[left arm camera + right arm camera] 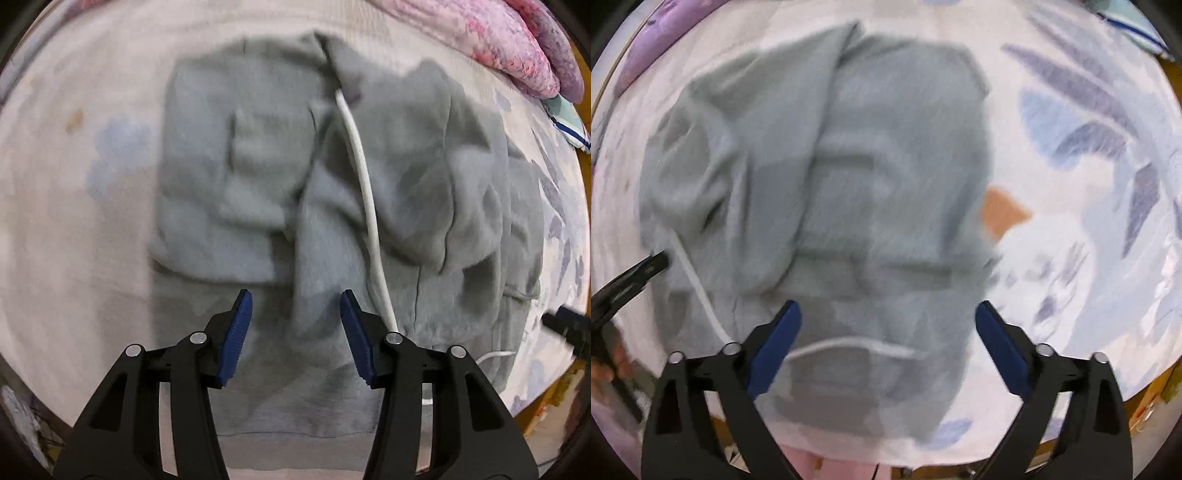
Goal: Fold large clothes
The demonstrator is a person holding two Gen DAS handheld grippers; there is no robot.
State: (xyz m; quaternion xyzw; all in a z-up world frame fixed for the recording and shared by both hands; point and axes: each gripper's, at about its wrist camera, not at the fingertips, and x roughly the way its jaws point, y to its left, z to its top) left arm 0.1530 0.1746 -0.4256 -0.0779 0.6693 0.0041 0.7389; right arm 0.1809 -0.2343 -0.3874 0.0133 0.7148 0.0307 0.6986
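A grey hooded sweatshirt [258, 147] lies partly folded and rumpled on a bed, with a white drawstring [365, 184] trailing down across it. My left gripper [295, 306] points down over its near part. The blue pads stand apart with a ridge of grey cloth showing between them, and they do not press on it. In the right wrist view the same sweatshirt [886, 166] fills the middle, blurred. My right gripper [888, 314] hangs above it with jaws wide and nothing in them. The drawstring [698, 288] runs along the left and curls under the gripper.
The bed sheet [1089, 147] is pale with blue and purple leaf shapes and an orange patch [1004, 214]. A pink blanket [498, 40] is heaped at the far right. The other gripper's black arm [631, 273] shows at the left edge, and a black tip [565, 325] shows at the right edge.
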